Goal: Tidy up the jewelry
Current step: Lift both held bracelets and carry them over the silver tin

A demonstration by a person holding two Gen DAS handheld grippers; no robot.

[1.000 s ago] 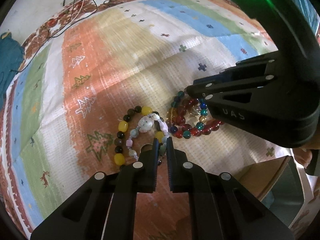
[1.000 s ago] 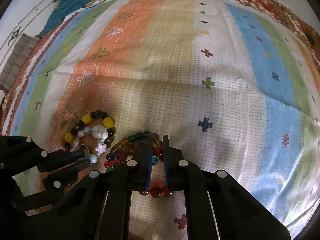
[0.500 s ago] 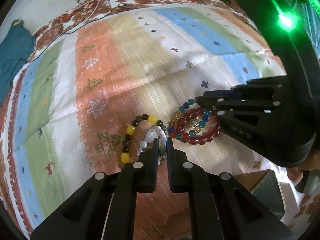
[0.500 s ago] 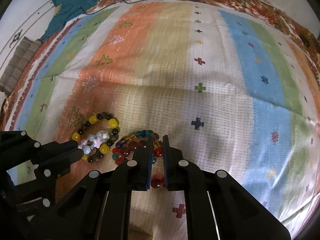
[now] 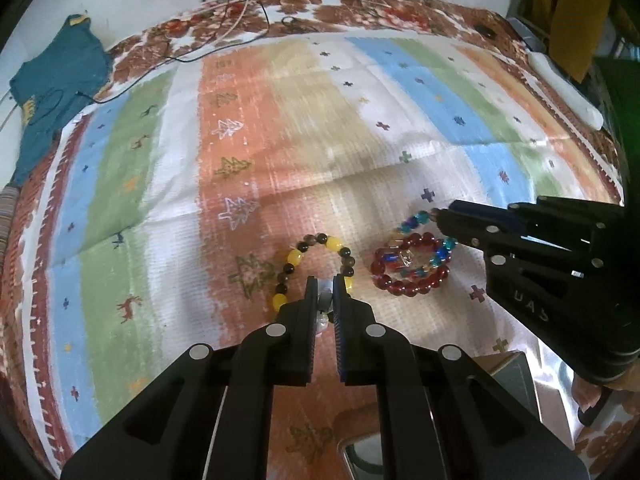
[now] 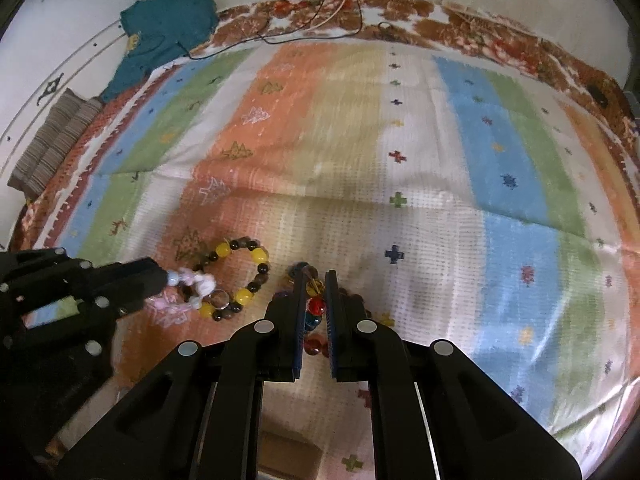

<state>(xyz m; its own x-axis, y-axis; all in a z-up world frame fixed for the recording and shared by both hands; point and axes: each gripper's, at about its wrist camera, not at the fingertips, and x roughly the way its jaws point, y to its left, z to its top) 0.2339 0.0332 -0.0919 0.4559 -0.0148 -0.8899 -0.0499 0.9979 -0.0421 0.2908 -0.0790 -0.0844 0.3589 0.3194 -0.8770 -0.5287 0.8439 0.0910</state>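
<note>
My left gripper (image 5: 325, 282) is shut on a pale pink-and-white bead bracelet (image 6: 192, 280), which hangs from its tips just above the striped cloth (image 5: 360, 140). Under it lies a yellow-and-dark bead bracelet (image 5: 298, 258), also seen in the right wrist view (image 6: 258, 256). My right gripper (image 6: 313, 276) is shut on a multicoloured bead bracelet (image 6: 315, 304); its blue and teal beads (image 5: 414, 220) show at the gripper's tip in the left wrist view. A dark red bead bracelet (image 5: 408, 286) lies on the cloth beneath it.
A teal garment (image 6: 168, 28) lies at the far left corner, with cables (image 6: 340, 8) trailing over the cloth's far edge. A striped cushion (image 6: 52, 144) sits off the left side. An open box (image 5: 510, 380) stands near me at the lower right.
Both grippers have risen, each with its bracelet. The pale bracelet has come up off the yellow one, and the multicoloured one has lifted away from the red one.
</note>
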